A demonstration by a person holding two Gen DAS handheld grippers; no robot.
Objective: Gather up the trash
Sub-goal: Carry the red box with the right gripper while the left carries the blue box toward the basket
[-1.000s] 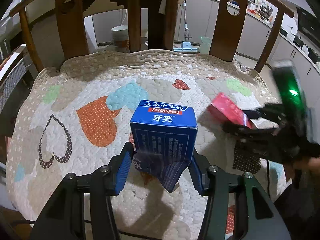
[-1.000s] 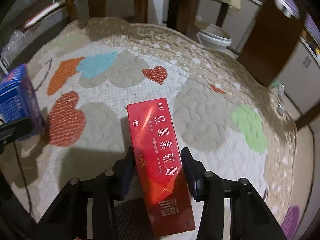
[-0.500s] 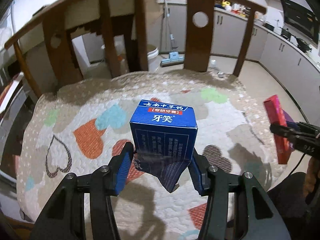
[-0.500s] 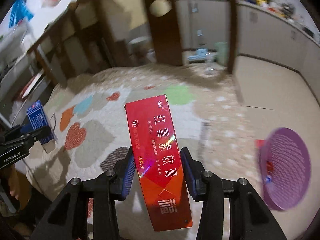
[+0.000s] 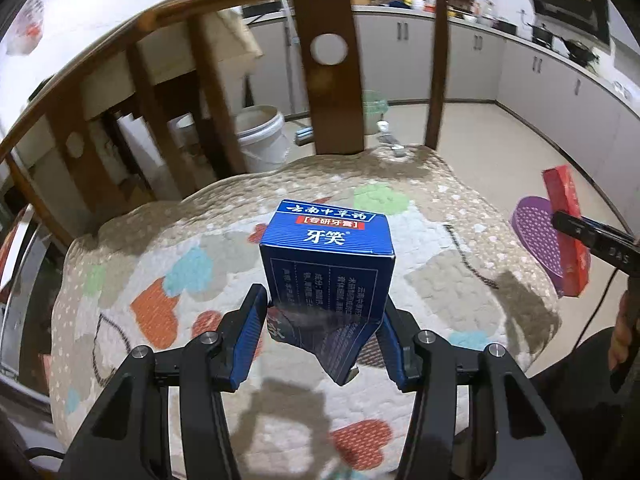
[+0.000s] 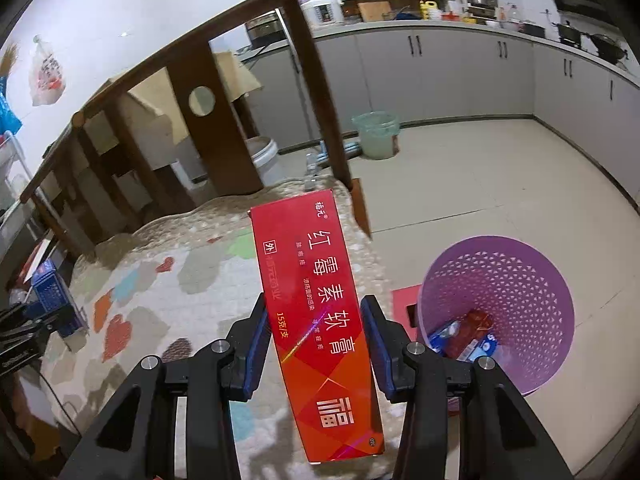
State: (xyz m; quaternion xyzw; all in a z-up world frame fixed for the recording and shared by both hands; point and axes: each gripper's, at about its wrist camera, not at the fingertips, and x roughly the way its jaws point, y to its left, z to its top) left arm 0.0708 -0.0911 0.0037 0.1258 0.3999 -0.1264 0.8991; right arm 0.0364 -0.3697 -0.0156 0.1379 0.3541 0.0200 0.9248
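My left gripper (image 5: 322, 330) is shut on a blue toothpaste box (image 5: 326, 258) and holds it above the quilted chair cushion (image 5: 224, 248). My right gripper (image 6: 316, 338) is shut on a long red ointment box (image 6: 320, 312), held above the cushion's right edge. The red box also shows in the left wrist view (image 5: 566, 228), with the right gripper (image 5: 592, 236) on it. A purple mesh waste basket (image 6: 498, 276) stands on the floor to the right, with several packages (image 6: 464, 338) inside. The blue box shows at the far left of the right wrist view (image 6: 54, 298).
The wooden chair back (image 5: 332, 68) rises behind the cushion. A white bucket (image 5: 262, 136) and a green pail (image 6: 376, 134) stand on the tiled floor behind. Kitchen cabinets (image 6: 460, 80) line the far wall. A red flat object (image 6: 406, 304) lies beside the basket.
Both grippers lifted their boxes off the cushion and swung right. The purple basket came into view and now sits nearer, right of the red box.
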